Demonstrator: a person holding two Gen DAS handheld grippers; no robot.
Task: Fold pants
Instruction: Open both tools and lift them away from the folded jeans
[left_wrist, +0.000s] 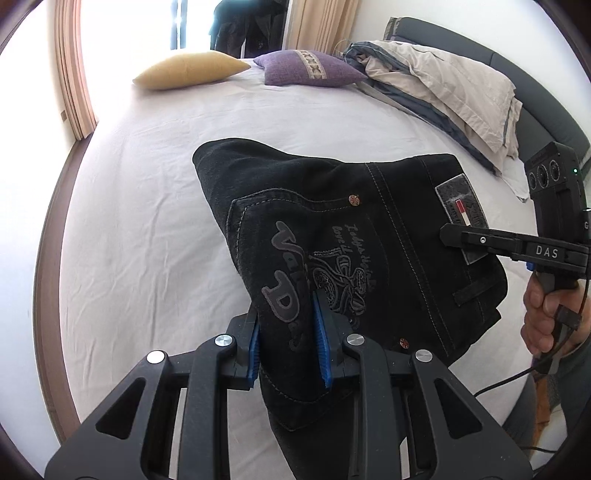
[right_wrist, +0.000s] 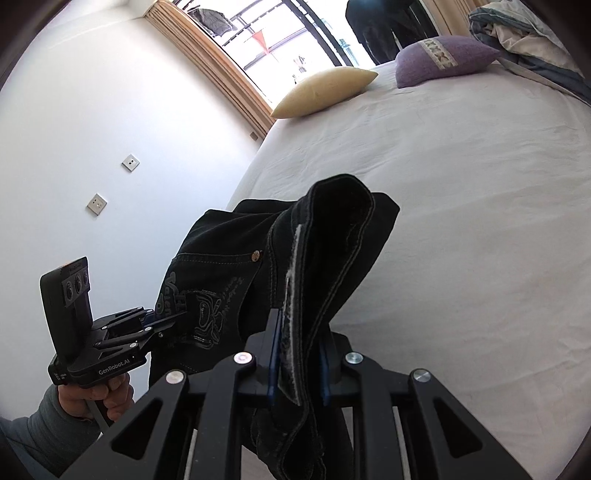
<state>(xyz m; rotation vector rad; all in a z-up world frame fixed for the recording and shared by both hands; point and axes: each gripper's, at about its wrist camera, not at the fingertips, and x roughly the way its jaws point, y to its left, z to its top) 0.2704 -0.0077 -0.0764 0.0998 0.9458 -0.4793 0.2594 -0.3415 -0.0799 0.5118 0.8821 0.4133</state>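
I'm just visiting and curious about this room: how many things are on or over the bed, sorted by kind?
Cushions: 2, yellow cushion and purple cushion
Pants: 1, black pants, held by both grippers
Bedding piles: 1, rumpled duvet
Grippers: 2, left gripper and right gripper
Total: 6

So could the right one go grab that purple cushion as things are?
Probably not: the right hand-held gripper is clamped on the black pants, and the purple cushion lies at the bed's far end.
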